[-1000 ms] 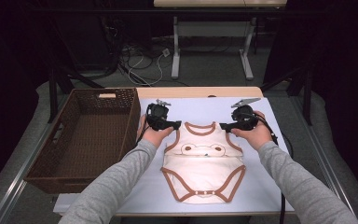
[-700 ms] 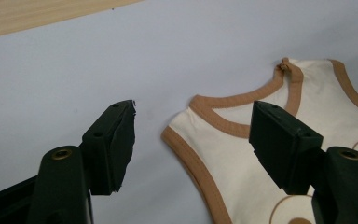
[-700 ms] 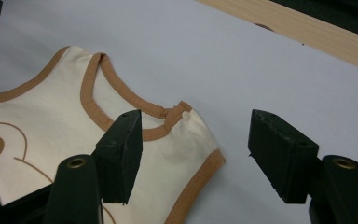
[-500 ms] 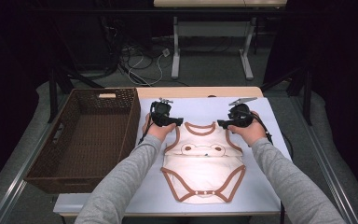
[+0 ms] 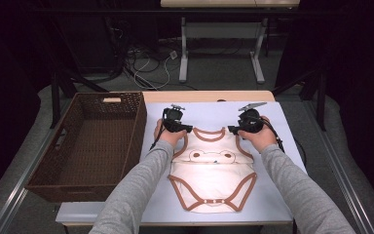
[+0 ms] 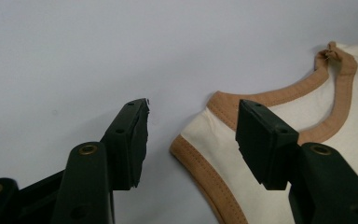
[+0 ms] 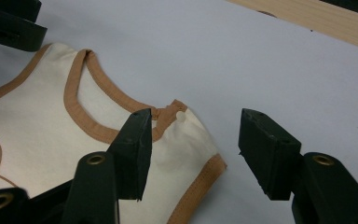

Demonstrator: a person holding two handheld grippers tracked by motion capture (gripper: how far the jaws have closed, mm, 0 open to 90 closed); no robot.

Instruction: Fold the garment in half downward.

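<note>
A cream baby bodysuit (image 5: 210, 171) with brown trim and a bear face lies flat on the white mat, neck toward the far side. My left gripper (image 5: 187, 129) sits at its left shoulder, open; its jaws straddle the shoulder strap (image 6: 200, 123) just above the mat. My right gripper (image 5: 232, 129) is at the other shoulder, also open, with the strap's corner (image 7: 186, 130) between its jaws. Nothing is held by either one.
A dark wicker basket (image 5: 65, 146) stands to the left of the mat (image 5: 277, 185), touching its edge. A strip of bare wooden tabletop (image 5: 209, 95) runs along the far side. Table legs and cables lie on the floor beyond.
Both hands have shifted slightly toward the near side and inward along the bodysuit's shoulders. The garment lies as before.
</note>
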